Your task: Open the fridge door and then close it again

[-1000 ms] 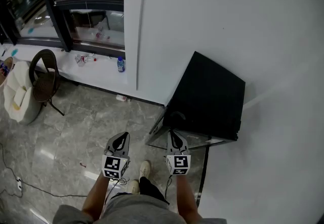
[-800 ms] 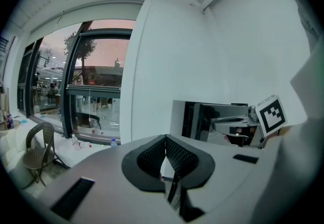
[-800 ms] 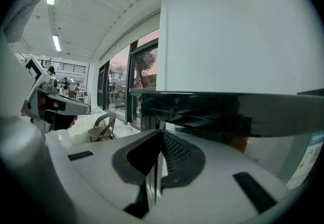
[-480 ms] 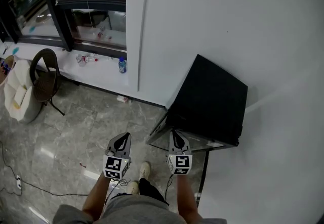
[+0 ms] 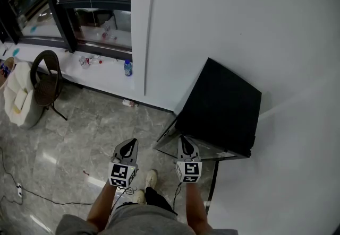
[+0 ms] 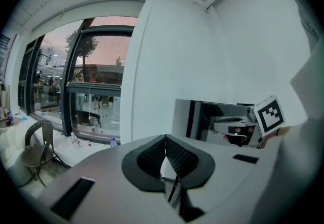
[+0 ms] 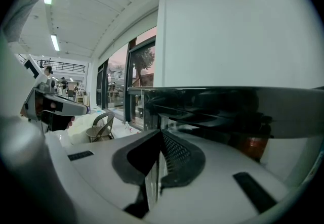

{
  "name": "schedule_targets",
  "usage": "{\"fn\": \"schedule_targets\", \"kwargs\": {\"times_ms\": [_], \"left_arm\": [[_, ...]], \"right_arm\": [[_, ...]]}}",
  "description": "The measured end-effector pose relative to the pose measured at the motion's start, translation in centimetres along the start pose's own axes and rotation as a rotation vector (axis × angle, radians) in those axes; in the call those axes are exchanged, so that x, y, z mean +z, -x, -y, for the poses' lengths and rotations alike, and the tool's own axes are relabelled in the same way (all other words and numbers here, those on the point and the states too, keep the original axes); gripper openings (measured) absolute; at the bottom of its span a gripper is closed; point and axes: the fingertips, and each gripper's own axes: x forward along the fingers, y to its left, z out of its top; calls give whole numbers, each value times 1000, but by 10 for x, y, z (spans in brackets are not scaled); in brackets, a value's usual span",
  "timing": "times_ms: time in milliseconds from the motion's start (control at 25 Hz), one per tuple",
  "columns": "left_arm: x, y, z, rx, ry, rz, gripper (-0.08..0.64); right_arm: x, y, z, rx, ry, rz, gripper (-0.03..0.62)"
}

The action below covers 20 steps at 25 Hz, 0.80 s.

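Observation:
A small black fridge (image 5: 220,106) stands on the floor against the white wall, its glass front (image 5: 199,148) facing me. In the head view my right gripper (image 5: 184,142) points at the front's left part, close to the glass. Whether it touches I cannot tell. Seen in the right gripper view, its jaws (image 7: 161,132) meet with nothing between them, and the dark glass front (image 7: 228,112) fills the view ahead. My left gripper (image 5: 127,146) hangs over bare floor left of the fridge. It is shut and empty (image 6: 165,137), and the fridge (image 6: 202,117) shows to its right.
A brown chair (image 5: 47,77) and a white bag (image 5: 18,96) stand at the far left. A bottle (image 5: 127,68) sits on the white ledge under the window. A thin cable (image 5: 32,194) runs over the marble floor. White wall (image 5: 212,16) rises behind and right of the fridge.
Both grippers have edged slightly forward toward the fridge, side by side. Their jaws look the same as before.

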Motion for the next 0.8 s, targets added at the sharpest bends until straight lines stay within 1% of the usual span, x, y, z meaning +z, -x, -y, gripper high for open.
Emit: {"fn": "schedule_targets", "kwargs": {"times_ms": [560,800], "left_arm": [[-6,-24,-3,1,15,-22,5],[-6,-33,-2,-4,19,-24,5]], "right_arm": [[0,-21,13,0,-2,-11,25],[-3,-25,14,13,11,-14,25]]}}
